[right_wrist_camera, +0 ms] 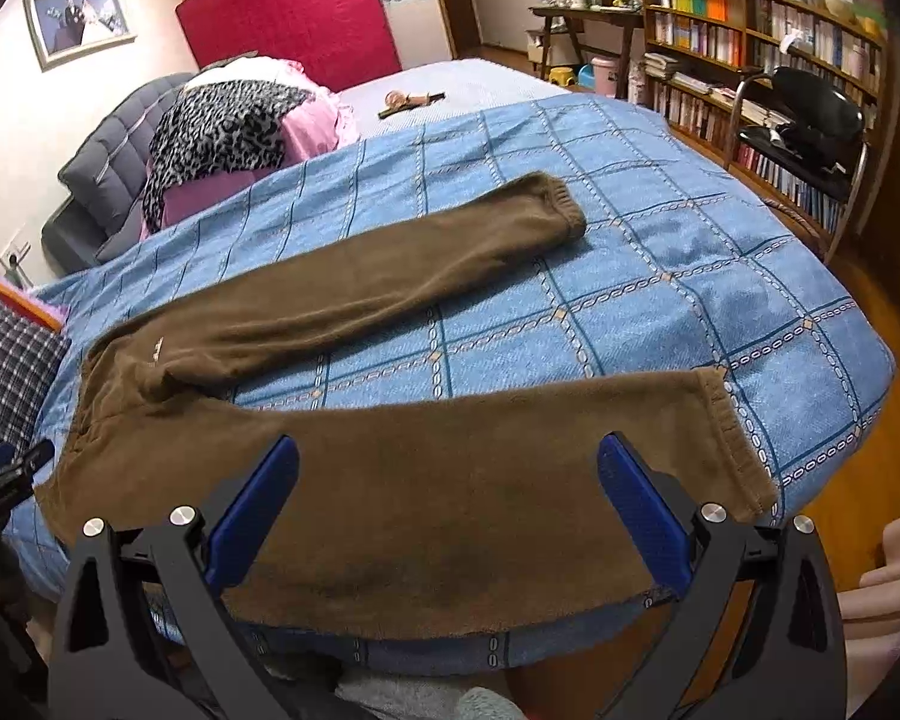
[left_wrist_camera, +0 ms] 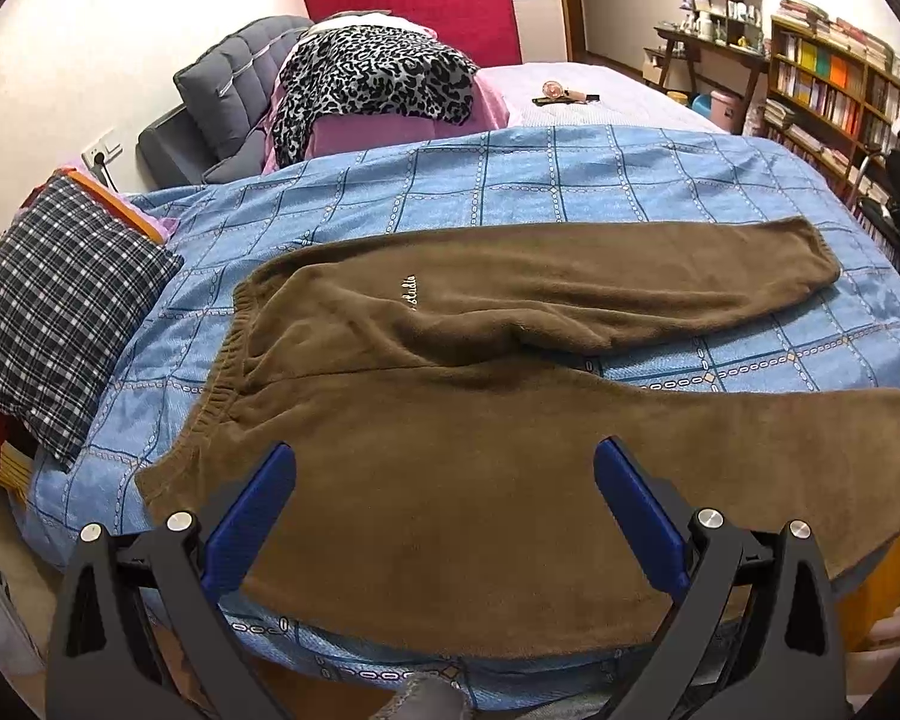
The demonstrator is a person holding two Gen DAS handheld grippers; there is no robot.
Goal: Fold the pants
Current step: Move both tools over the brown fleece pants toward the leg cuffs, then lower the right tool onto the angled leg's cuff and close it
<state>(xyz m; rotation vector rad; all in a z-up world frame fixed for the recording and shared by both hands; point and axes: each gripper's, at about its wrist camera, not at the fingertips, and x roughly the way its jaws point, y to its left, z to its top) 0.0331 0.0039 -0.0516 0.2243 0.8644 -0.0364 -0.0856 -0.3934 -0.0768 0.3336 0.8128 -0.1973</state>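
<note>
Pants: lying flat on the blue bed, legs spread apart.
Left tongs: hanging wide open, holding nothing.
Right tongs: gaping too, empty.
Doing it well: pinching the near leg's edge, bringing it evenly over the far leg.

We see a bed covered with a blue checked blanket. On the blanket lie brown pants, spread flat with both legs apart and the waistband toward the left. A plaid pillow rests at the bed's left edge. Farther back, a leopard-print cloth is draped over pink bedding, and a small round object sits on the pale sheet.
</note>
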